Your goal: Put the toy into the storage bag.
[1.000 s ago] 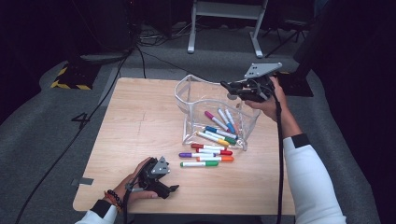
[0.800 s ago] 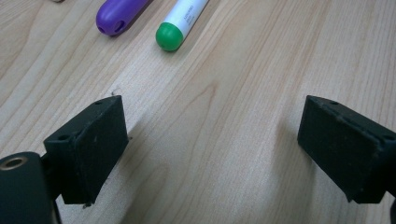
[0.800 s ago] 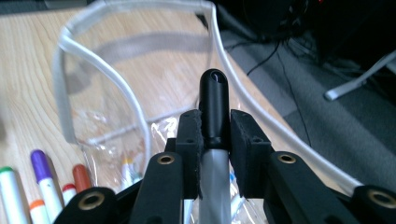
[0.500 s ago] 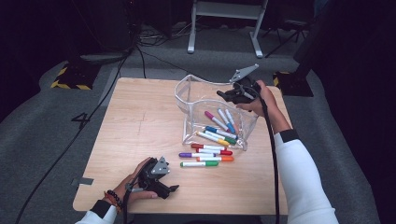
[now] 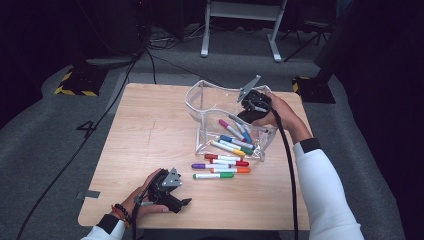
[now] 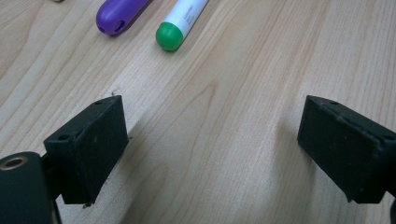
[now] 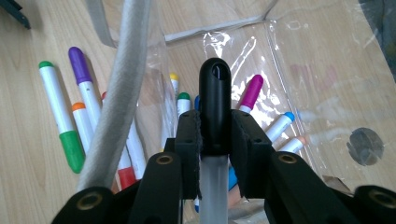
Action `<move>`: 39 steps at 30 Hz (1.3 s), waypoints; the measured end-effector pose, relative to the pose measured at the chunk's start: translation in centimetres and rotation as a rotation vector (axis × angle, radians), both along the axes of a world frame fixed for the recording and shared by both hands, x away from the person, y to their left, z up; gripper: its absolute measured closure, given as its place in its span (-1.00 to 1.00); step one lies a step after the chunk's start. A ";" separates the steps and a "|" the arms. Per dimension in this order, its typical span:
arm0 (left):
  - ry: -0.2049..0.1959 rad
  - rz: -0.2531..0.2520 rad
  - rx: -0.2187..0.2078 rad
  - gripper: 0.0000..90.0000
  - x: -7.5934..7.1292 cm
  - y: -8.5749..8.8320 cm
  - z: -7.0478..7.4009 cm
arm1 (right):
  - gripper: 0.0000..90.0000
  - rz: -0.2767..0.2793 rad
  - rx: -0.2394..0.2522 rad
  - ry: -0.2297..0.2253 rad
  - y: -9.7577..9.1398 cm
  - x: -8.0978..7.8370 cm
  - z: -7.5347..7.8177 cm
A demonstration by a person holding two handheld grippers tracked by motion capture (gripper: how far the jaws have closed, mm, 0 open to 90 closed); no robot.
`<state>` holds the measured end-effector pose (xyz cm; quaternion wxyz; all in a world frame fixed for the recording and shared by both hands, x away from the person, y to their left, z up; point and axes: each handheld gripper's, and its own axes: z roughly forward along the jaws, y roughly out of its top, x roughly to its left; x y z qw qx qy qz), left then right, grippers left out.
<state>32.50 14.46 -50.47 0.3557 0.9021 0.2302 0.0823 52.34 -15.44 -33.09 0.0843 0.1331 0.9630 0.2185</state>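
Tabletop (image 5: 150, 130): its left half lies bare, giving you free room toward the left and far edges. Clear pouch (image 5: 210, 102): it stands open right of centre, near the right edge, with several markers inside and four loose markers (image 5: 222, 166) just in front of it. Your right gripper (image 7: 214, 135) hangs over the pouch mouth, fingers clamped on a black-capped marker (image 7: 215, 102). Your left gripper (image 6: 212, 154) rests near the front edge, fingers wide apart, holding nothing. Print on the green marker (image 6: 180, 23) is too small to read.
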 end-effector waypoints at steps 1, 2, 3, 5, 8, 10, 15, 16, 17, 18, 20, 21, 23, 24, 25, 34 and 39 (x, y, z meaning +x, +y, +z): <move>0.000 0.000 0.000 -0.81 0.0 0.0 0.0 | 0.65 0.004 0.004 0.006 0.0 -0.1 0.0; 0.000 -0.001 -0.001 -0.81 0.0 0.0 0.0 | 0.64 0.012 0.006 0.006 0.0 -0.2 0.1; 0.000 0.000 0.000 -0.81 0.0 0.0 0.0 | 0.64 0.015 0.007 0.004 0.0 -0.3 0.1; 0.000 0.000 0.000 -0.81 0.0 0.0 0.0 | 0.60 0.008 0.000 -0.006 0.1 -0.4 0.1; 0.000 0.000 -0.001 -0.81 0.0 0.0 0.0 | 0.46 -0.017 -0.001 -0.033 0.1 -0.4 0.2; 0.000 0.001 -0.001 -0.81 0.0 0.0 0.0 | 0.46 -0.019 0.013 -0.039 -0.1 -0.5 0.3; 0.000 0.001 -0.001 -0.81 0.0 0.0 0.0 | 0.39 -0.073 0.111 -0.103 -1.1 -0.7 1.3; 0.000 0.001 -0.001 -0.81 0.0 0.0 0.0 | 0.38 -0.093 0.135 -0.111 -1.5 -0.8 1.6; 0.000 0.001 -0.001 -0.81 0.0 0.0 0.0 | 0.36 -0.100 0.150 -0.118 -1.7 -0.8 1.8; 0.000 0.001 -0.001 -0.81 0.0 0.0 0.0 | 0.31 -0.109 0.170 -0.130 -2.1 -1.0 2.1; 0.000 0.001 -0.001 -0.81 0.0 0.0 0.0 | 0.28 -0.129 0.231 -0.153 -3.0 -1.5 2.8; 0.000 0.001 -0.001 -0.81 0.0 0.0 0.0 | 0.25 -0.129 0.261 -0.159 -3.3 -1.7 3.1; 0.000 0.001 -0.001 -0.81 0.0 0.0 0.0 | 0.14 -0.137 0.310 -0.178 -3.9 -2.4 3.7; 0.000 0.000 -0.001 -0.81 0.0 0.0 0.0 | 0.09 -0.141 0.329 -0.187 -4.3 -2.7 4.0; 0.000 0.001 -0.001 -0.81 0.0 0.0 0.0 | 0.06 -0.143 0.347 -0.193 -4.6 -3.1 4.3; 0.000 0.000 0.000 -0.81 0.0 0.0 0.0 | -0.15 -0.152 0.455 -0.290 -7.7 -7.9 5.9; 0.000 0.000 0.000 -0.81 0.0 0.0 0.0 | -0.18 -0.150 0.512 -0.316 -9.9 -10.8 5.4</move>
